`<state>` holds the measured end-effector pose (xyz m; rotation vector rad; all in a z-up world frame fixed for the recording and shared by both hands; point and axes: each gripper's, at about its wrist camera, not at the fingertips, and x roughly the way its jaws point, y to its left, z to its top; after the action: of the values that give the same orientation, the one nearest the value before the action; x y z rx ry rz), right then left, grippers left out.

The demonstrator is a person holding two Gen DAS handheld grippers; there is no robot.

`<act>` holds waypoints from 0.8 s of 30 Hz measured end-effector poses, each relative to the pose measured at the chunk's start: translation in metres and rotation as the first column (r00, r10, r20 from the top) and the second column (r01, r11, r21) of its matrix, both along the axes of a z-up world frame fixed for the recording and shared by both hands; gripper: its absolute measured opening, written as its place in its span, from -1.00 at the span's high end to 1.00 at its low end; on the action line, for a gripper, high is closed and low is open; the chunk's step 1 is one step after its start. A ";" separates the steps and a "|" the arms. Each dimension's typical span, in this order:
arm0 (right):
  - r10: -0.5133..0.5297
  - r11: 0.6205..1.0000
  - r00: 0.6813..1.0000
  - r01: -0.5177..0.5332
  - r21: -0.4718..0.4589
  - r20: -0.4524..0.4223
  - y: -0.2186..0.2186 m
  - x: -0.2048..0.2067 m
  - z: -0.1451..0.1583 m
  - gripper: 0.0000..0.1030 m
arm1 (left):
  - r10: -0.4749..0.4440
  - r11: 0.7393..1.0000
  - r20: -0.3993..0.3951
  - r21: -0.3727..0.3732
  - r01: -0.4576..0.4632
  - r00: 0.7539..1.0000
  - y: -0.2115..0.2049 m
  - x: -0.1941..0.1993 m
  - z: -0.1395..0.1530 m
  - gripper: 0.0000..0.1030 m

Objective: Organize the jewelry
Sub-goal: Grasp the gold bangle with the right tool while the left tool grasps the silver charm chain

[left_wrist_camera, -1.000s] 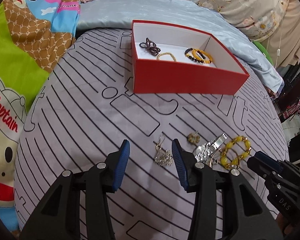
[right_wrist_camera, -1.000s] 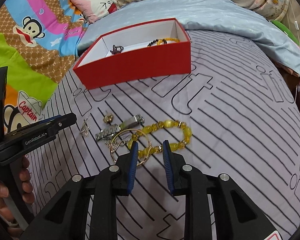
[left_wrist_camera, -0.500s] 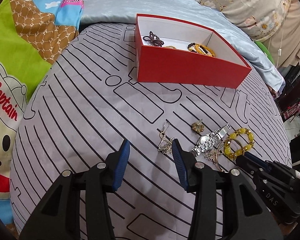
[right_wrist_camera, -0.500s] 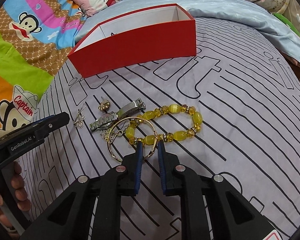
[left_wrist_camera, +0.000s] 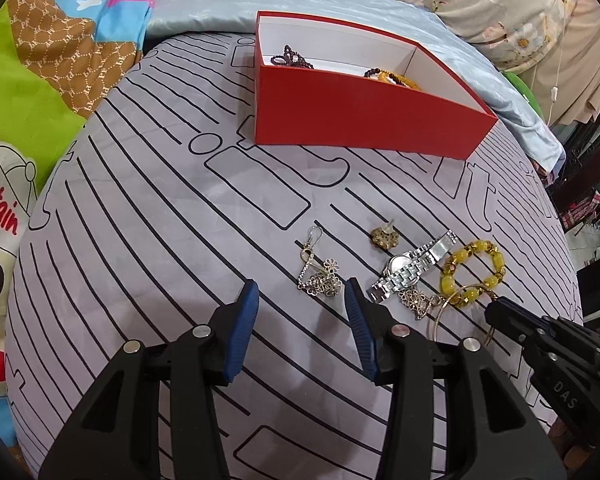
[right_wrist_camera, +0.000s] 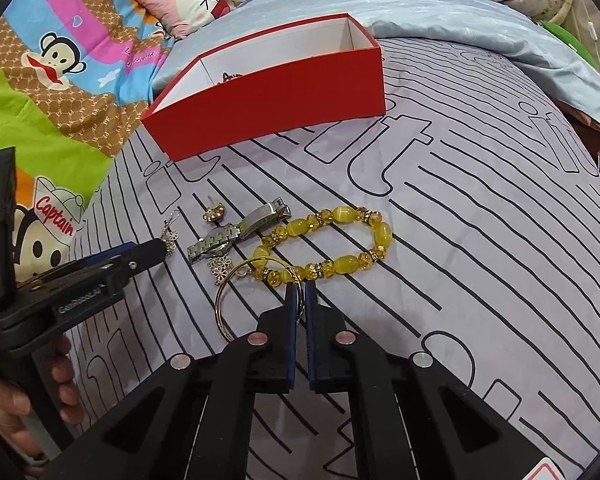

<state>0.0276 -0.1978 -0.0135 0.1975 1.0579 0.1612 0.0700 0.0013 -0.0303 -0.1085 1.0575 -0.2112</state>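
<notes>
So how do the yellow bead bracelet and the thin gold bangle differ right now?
The yellow bead bracelet is chunky, made of many yellow beads; the gold bangle is one thin plain ring. The bracelet lies free on the bedspread, while the bangle is pinched in the right gripper. The bracelet's loop is oval, the bangle's round. Both are outside the red box.

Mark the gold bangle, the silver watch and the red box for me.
gold bangle (right_wrist_camera: 220, 300), right wrist view, left arc of the ring
silver watch (left_wrist_camera: 398, 263), left wrist view, its face
red box (left_wrist_camera: 360, 116), left wrist view, front wall
</notes>
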 end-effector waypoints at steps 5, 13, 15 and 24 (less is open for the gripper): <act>0.004 1.000 1.000 -0.004 0.009 0.002 0.001 -0.003 0.004 0.93 | -0.006 1.000 0.022 0.011 0.006 1.000 -0.006 0.002 -0.002 0.18; 0.002 1.000 1.000 -0.002 0.018 0.009 0.000 -0.004 0.008 0.93 | -0.030 0.999 0.039 0.030 0.029 0.999 -0.012 0.003 -0.003 0.48; 0.002 1.000 1.000 -0.002 0.018 0.010 0.000 -0.004 0.009 0.93 | -0.033 0.999 0.035 0.025 0.032 0.999 -0.012 0.004 -0.003 0.63; 0.007 1.000 1.000 -0.007 0.024 0.021 0.001 -0.005 0.016 0.93 | -0.038 0.999 0.036 0.004 0.038 0.999 -0.012 0.000 0.004 0.64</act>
<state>0.0227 -0.1970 0.0026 0.2129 1.0359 0.1819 0.0699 -0.0105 -0.0263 -0.0813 1.0245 -0.2450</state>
